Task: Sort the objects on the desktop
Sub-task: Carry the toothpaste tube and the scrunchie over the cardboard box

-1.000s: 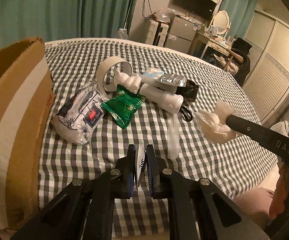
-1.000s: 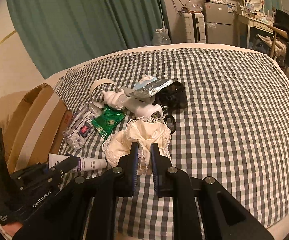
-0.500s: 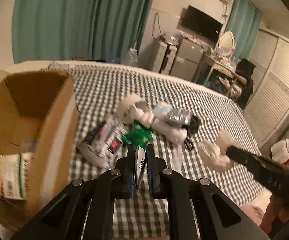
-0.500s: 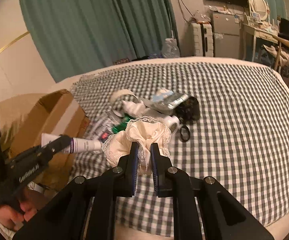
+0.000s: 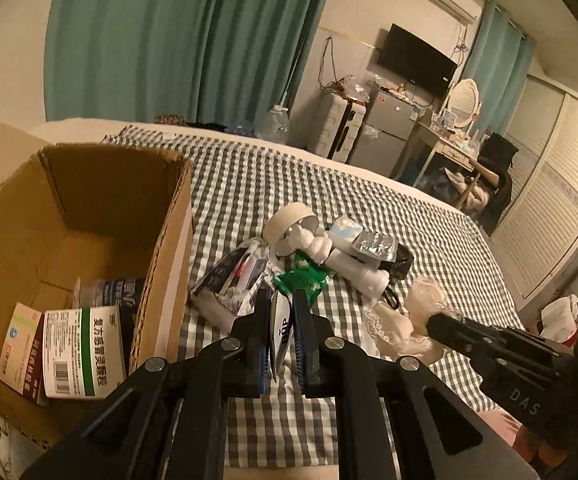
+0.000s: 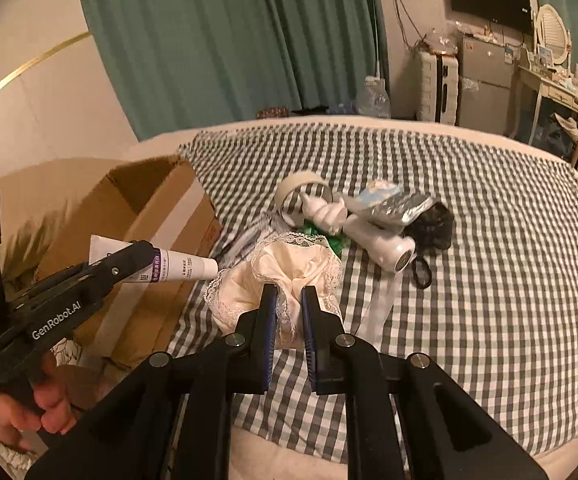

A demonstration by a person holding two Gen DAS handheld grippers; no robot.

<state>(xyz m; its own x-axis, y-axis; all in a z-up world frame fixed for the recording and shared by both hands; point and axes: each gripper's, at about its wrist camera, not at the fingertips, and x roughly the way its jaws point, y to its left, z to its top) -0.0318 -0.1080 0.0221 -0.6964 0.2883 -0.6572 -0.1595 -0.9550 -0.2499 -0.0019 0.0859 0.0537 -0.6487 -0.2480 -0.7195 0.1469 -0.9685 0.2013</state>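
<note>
My left gripper (image 5: 281, 322) is shut on a white tube (image 5: 280, 330), which also shows in the right wrist view (image 6: 181, 266), held in the air beside the open cardboard box (image 5: 169, 216). My right gripper (image 6: 289, 312) is shut on a cream lace-trimmed cloth (image 6: 289, 268), also seen in the left wrist view (image 5: 405, 320), lifted above the checked bed cover (image 6: 489, 280). On the bed lies a pile: a tape roll (image 5: 289, 224), a white bottle (image 5: 363, 274), a green packet (image 5: 303, 280), a patterned pouch (image 5: 231, 280), a foil pack (image 5: 373, 244).
The box holds medicine cartons (image 5: 77, 352). Black scissors (image 6: 421, 272) and a dark pouch (image 6: 435, 228) lie by the pile. Teal curtains (image 6: 229, 40), a fridge (image 6: 481, 80) and a dressing table (image 6: 553, 80) stand beyond the bed.
Both grippers have risen and moved left toward the box with their loads. The left wrist view now looks down into the box, with the cartons inside showing.
</note>
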